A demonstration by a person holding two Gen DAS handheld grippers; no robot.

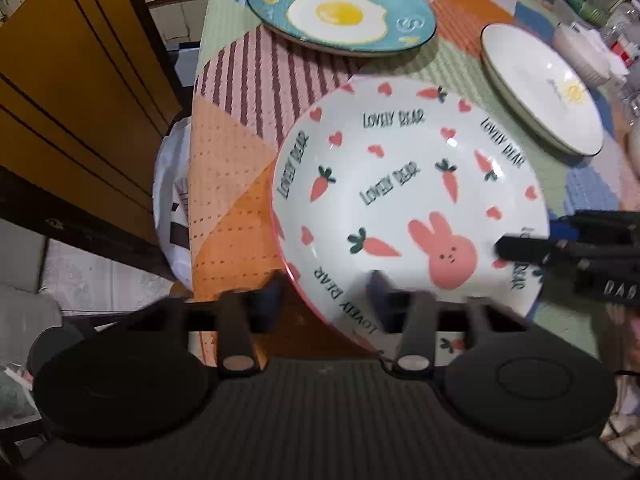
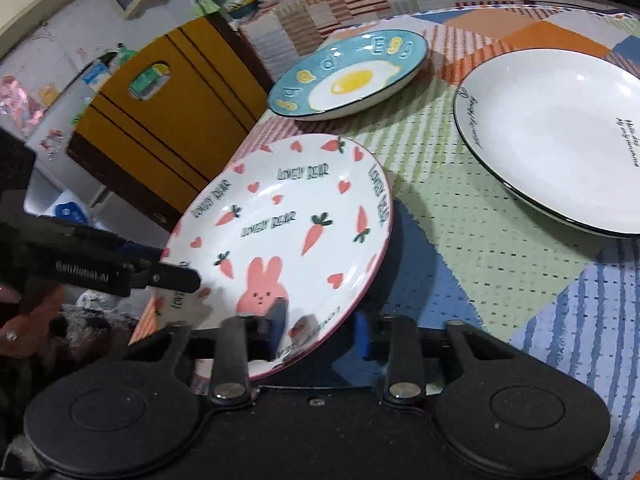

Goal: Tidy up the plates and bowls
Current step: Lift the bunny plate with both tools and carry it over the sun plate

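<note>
A white plate with a pink bunny, carrots and "LOVELY BEAR" lettering (image 1: 404, 196) (image 2: 280, 232) is lifted and tilted above the table's near corner. My left gripper (image 1: 328, 296) straddles its near rim, one finger above and one below, gripping it. My right gripper (image 2: 320, 328) grips the opposite rim the same way; it shows from the side in the left wrist view (image 1: 520, 250). A blue fried-egg plate (image 1: 340, 8) (image 2: 352, 76) lies at the back. A white plate with a dark rim (image 1: 540, 88) (image 2: 560, 140) lies to the right.
The round table has a patchwork cloth (image 1: 240, 128) (image 2: 460, 264). A yellow-brown cabinet (image 1: 72, 92) (image 2: 160, 128) stands left of the table. A white bag (image 1: 172, 208) hangs by the table's edge. Jars and clutter (image 1: 600, 40) sit at the far right.
</note>
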